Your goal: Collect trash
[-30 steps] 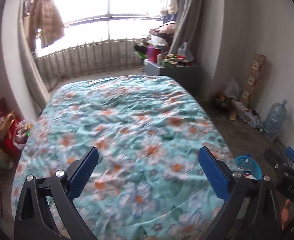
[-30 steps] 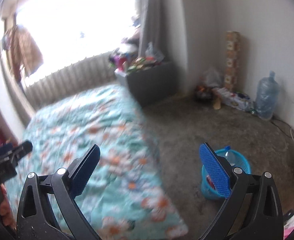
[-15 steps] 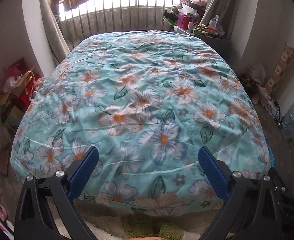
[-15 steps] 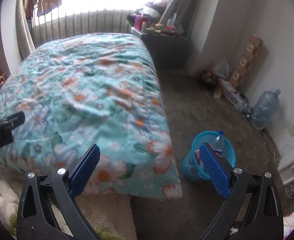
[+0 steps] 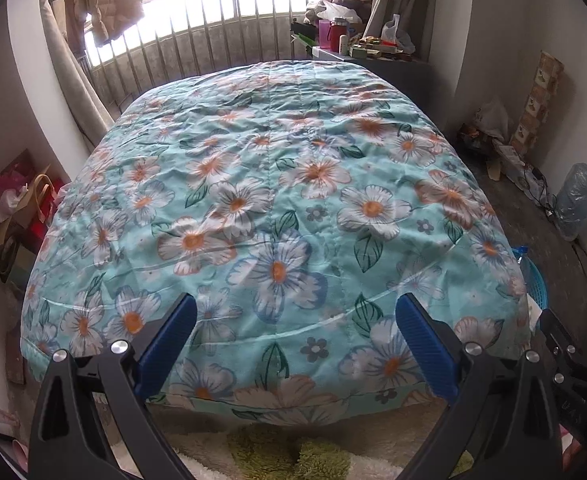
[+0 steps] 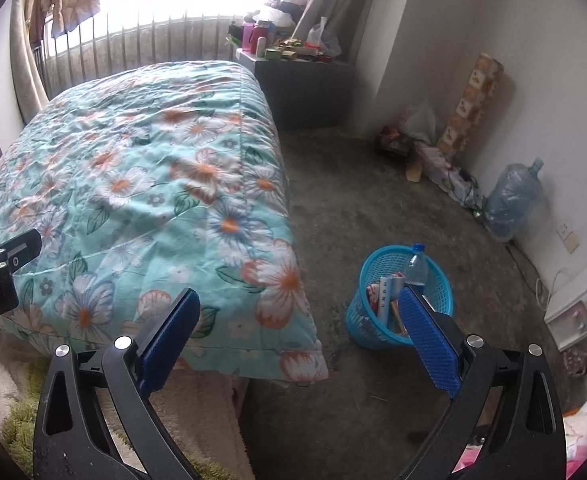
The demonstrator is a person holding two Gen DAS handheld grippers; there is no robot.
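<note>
A blue mesh waste basket (image 6: 433,288) stands on the grey floor beside the foot of the bed, holding a clear plastic bottle (image 6: 415,266) and some wrappers; its rim (image 5: 533,280) peeks past the quilt in the left wrist view. My right gripper (image 6: 297,332) is open and empty, hovering near the bed's corner, its right pad in front of the basket. My left gripper (image 5: 293,340) is open and empty over the foot end of the bed. The floral quilt (image 5: 277,200) shows no loose trash on it.
A large water jug (image 6: 513,200), a tall carton (image 6: 475,104) and clutter (image 6: 425,152) line the right wall. A grey cabinet (image 6: 305,92) with bottles stands by the window. Bags (image 5: 21,204) sit left of the bed. A green and white shaggy rug (image 5: 293,452) lies below.
Both grippers have pulled back and tilted down, so the bed's foot edge, the rug and the whole basket now show. Jaws stayed open.
</note>
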